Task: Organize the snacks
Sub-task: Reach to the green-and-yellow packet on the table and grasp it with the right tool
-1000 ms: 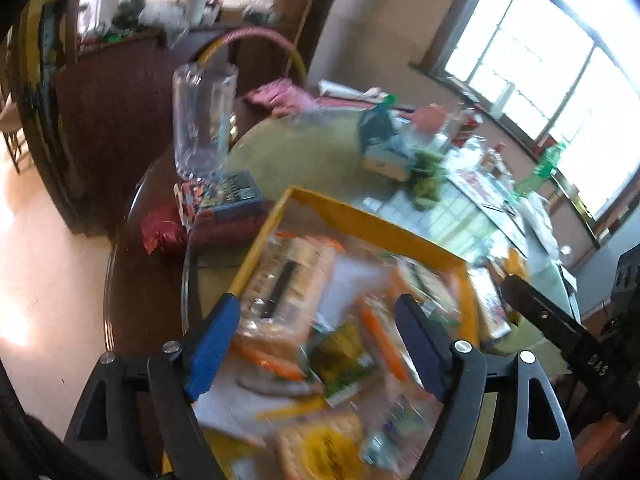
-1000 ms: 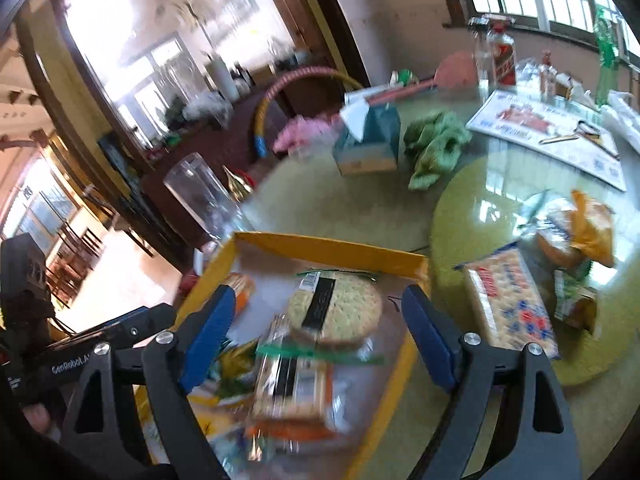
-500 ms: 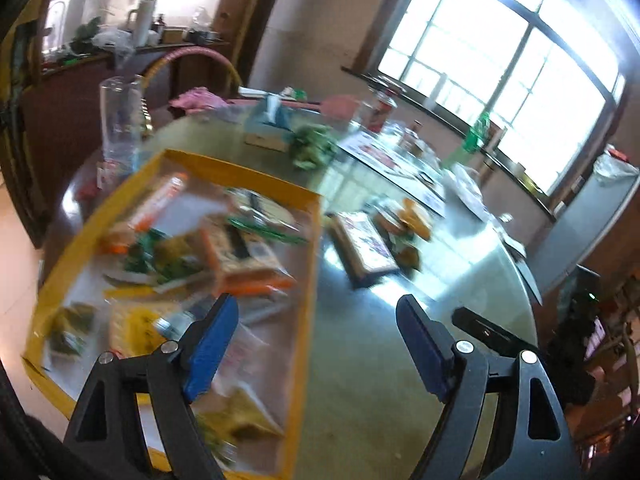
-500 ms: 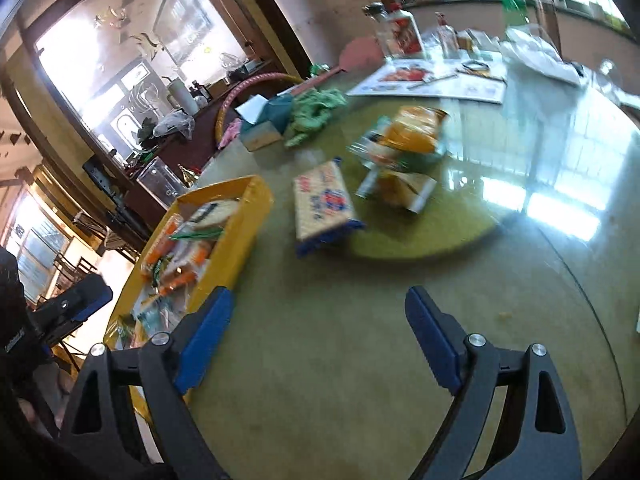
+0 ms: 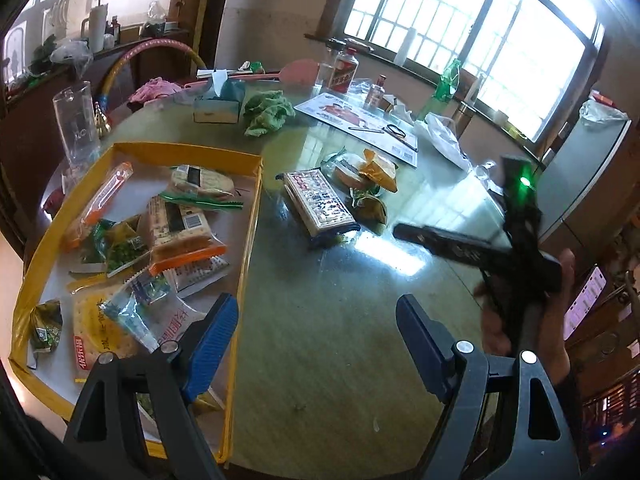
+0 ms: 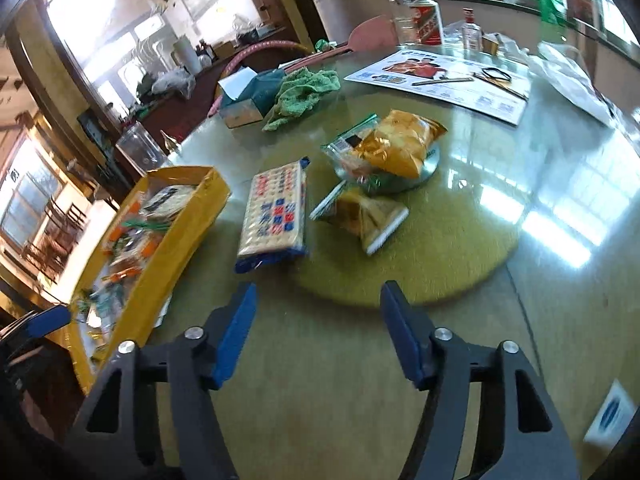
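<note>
Both claws have swung from our yellow tray (image 5: 248,216) onto bare tabletop (image 6: 360,380); left claw (image 5: 316,330) spread, right claw (image 6: 318,330) narrowing, empty.

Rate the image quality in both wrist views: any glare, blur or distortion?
Left wrist: sharp, strong fisheye bending; window blown out, glare streaks on the table. Right wrist: slight motion blur on the cracker pack and yellow tray; bright reflections on the tabletop's right side.
</note>
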Action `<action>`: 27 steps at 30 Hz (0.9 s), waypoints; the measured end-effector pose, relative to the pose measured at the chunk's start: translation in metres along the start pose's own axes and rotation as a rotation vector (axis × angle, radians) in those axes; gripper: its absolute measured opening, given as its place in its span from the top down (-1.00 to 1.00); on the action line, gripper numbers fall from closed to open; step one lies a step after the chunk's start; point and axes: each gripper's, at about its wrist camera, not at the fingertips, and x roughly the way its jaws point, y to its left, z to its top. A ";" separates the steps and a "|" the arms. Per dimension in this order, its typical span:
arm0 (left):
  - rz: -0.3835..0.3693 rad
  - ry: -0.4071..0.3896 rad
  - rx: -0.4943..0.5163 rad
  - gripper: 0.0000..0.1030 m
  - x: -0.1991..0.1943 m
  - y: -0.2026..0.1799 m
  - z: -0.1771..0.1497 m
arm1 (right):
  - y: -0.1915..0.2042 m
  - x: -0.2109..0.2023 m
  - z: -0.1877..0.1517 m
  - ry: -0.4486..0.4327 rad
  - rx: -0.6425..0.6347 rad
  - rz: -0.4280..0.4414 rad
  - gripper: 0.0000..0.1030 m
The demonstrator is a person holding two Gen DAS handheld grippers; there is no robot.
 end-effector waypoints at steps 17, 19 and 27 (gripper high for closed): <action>-0.027 0.019 0.030 -0.58 0.009 -0.006 -0.002 | -0.018 0.032 -0.008 0.023 0.130 -0.208 -0.25; -0.026 0.027 0.045 -0.58 0.011 -0.012 -0.003 | -0.013 0.028 -0.015 0.007 0.118 -0.249 -0.26; -0.012 0.025 0.058 -0.58 0.006 -0.021 -0.009 | -0.010 0.038 -0.015 -0.036 0.111 -0.427 -0.54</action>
